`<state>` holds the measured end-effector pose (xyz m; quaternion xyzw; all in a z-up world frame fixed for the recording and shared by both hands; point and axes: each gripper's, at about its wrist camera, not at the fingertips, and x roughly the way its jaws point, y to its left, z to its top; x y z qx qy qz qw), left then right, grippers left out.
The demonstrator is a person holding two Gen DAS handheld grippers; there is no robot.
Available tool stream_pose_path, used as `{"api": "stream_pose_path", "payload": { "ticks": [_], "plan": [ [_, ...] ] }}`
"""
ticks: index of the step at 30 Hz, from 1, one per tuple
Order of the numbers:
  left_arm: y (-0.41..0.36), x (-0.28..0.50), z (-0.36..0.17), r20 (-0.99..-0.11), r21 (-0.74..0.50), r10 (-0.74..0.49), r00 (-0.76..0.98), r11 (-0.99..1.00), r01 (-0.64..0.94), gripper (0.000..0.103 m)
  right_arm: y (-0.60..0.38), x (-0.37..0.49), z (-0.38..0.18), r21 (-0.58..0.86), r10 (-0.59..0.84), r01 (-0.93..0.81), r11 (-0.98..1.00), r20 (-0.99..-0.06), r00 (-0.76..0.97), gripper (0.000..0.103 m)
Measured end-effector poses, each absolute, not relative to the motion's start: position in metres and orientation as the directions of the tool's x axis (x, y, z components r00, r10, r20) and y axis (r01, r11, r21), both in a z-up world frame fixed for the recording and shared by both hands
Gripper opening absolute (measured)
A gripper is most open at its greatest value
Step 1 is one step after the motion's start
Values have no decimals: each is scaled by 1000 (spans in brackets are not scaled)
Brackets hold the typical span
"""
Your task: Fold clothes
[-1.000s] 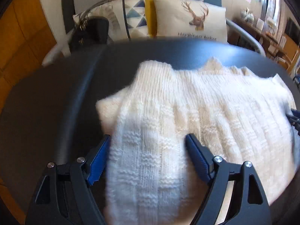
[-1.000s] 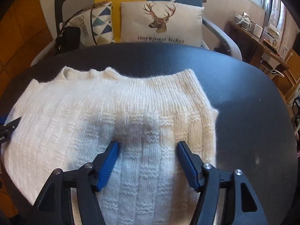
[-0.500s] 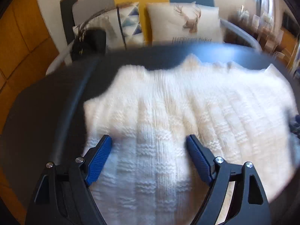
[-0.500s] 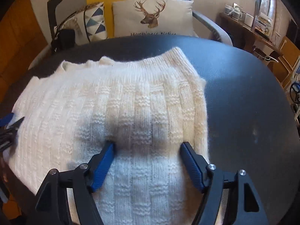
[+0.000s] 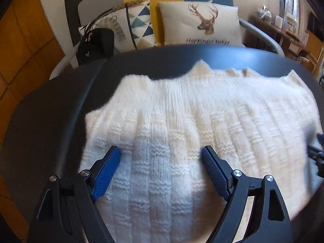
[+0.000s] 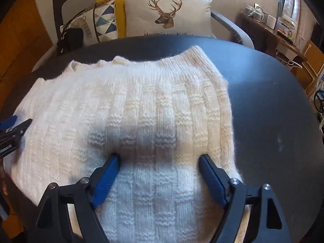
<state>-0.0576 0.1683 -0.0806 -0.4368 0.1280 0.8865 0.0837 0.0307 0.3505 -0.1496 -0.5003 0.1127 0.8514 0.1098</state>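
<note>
A cream, chunky-knit wool sweater (image 6: 154, 121) lay flat on the round dark table (image 6: 273, 105), sleeves folded in. The right gripper (image 6: 159, 162), at six o'clock, was opening and pinched nothing. The left gripper (image 5: 161, 155) had drifted sideways, spread wide, likewise empty; the next fold looked due.

Both wrist views close, angled down — sharing sweater (image 5: 202, 111), deer cushion (image 6: 168, 16) behind.

Left tongs (image 5: 161, 155): black angular frame, ribbed blue pads (image 5: 107, 170), silver screws at pivots. Right tongs (image 6: 159, 159): same black frame, blue pads, silver screws.
</note>
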Motion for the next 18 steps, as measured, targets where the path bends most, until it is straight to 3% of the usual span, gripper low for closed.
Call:
{"api": "stream_pose_path", "payload": {
  "ticks": [18],
  "plan": [
    [163, -48, -59, -743, 162, 47, -668, -955, -248, 86, 354, 39, -132, 92, 60, -308, -947, -891, -451, 81]
  ]
}}
